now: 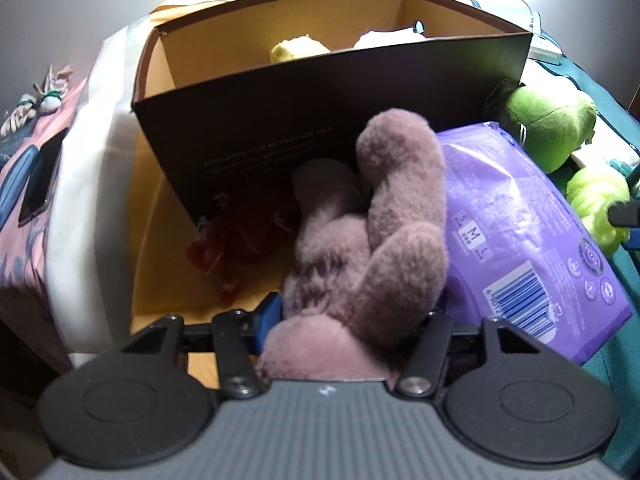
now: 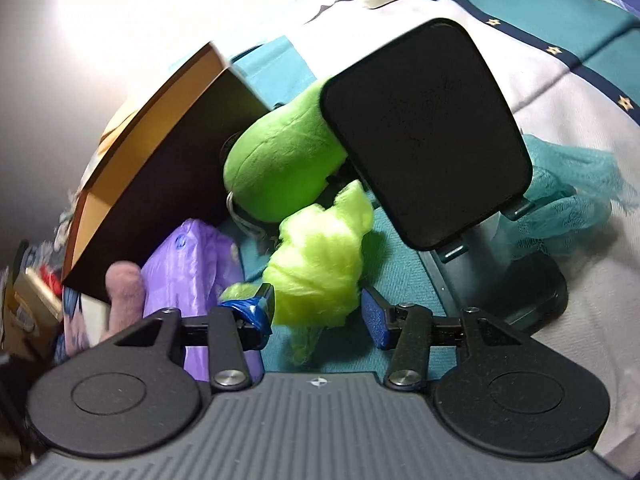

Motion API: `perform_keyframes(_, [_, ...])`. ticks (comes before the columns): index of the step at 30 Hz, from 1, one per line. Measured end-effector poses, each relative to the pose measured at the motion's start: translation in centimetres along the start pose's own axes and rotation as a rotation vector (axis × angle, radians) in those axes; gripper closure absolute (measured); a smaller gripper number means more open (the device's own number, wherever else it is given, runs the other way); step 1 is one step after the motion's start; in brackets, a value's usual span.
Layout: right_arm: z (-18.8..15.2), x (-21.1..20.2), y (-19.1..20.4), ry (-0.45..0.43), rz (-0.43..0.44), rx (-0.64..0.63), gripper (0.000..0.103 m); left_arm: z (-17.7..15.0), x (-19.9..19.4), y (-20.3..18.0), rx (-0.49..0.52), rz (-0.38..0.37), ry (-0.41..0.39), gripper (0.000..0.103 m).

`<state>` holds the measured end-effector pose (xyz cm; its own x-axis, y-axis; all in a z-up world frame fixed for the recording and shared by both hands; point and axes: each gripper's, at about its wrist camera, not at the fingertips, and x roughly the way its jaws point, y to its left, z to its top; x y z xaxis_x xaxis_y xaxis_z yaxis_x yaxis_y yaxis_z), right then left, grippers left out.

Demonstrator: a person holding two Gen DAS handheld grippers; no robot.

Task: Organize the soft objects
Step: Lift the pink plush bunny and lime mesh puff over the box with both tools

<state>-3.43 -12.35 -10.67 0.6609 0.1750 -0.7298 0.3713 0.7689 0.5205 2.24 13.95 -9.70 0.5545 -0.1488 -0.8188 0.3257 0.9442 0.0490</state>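
My left gripper [image 1: 352,316] is shut on a mauve plush toy [image 1: 372,240], held in front of the open dark cardboard box [image 1: 304,92]. The box holds a yellow soft item [image 1: 298,49] and a white one [image 1: 390,36]. The plush also shows in the right wrist view [image 2: 122,292]. My right gripper [image 2: 318,312] is open, its fingers on either side of a lime-yellow fluffy bundle [image 2: 320,256] on the teal cover. A green plush [image 2: 280,160] lies beyond it against the box [image 2: 160,152].
A purple plastic pack [image 1: 520,240] lies beside the box. A red fabric piece [image 1: 228,248] sits under the box's front. A black tablet on a stand [image 2: 428,132] and teal netting [image 2: 568,200] stand right of the green plush. A phone [image 1: 40,184] lies at far left.
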Motion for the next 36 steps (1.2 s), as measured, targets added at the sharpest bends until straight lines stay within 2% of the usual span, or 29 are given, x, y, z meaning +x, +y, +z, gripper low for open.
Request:
perform_keyframes(4, [0.0, 1.1, 0.7, -0.012, 0.009, 0.026, 0.068, -0.4, -0.8, -0.1, -0.003, 0.007, -0.019, 0.048])
perform_keyframes(10, [-0.1, 2.6, 0.9, -0.015, 0.021, 0.031, 0.067, -1.0, -2.7, 0.3, -0.016, 0.000, -0.049, 0.049])
perform_keyframes(12, [-0.1, 2.5, 0.7, -0.013, 0.033, 0.026, 0.072, -1.2, -3.6, 0.5, -0.027, -0.011, -0.060, 0.049])
perform_keyframes(18, [-0.1, 1.0, 0.6, -0.002, 0.081, -0.046, 0.079, -1.7, -6.6, 0.4, -0.038, -0.046, -0.100, 0.049])
perform_keyframes(23, [0.1, -1.7, 0.2, 0.022, 0.173, -0.118, 0.079, -1.2, -9.2, 0.5, -0.063, -0.079, -0.145, 0.049])
perform_keyframes(29, [2.1, -4.6, 0.8, -0.001, 0.294, -0.133, 0.079, 1.3, -11.3, 1.1, -0.102, -0.111, -0.226, 0.049])
perform_keyframes(32, [4.3, -6.0, 1.8, -0.038, 0.350, -0.140, 0.079, 3.4, -12.0, 1.8, -0.123, -0.124, -0.277, 0.049])
perform_keyframes(36, [8.0, -7.4, 4.6, -0.115, 0.398, -0.215, 0.079, 6.6, -12.2, 2.6, -0.146, -0.119, -0.329, 0.049])
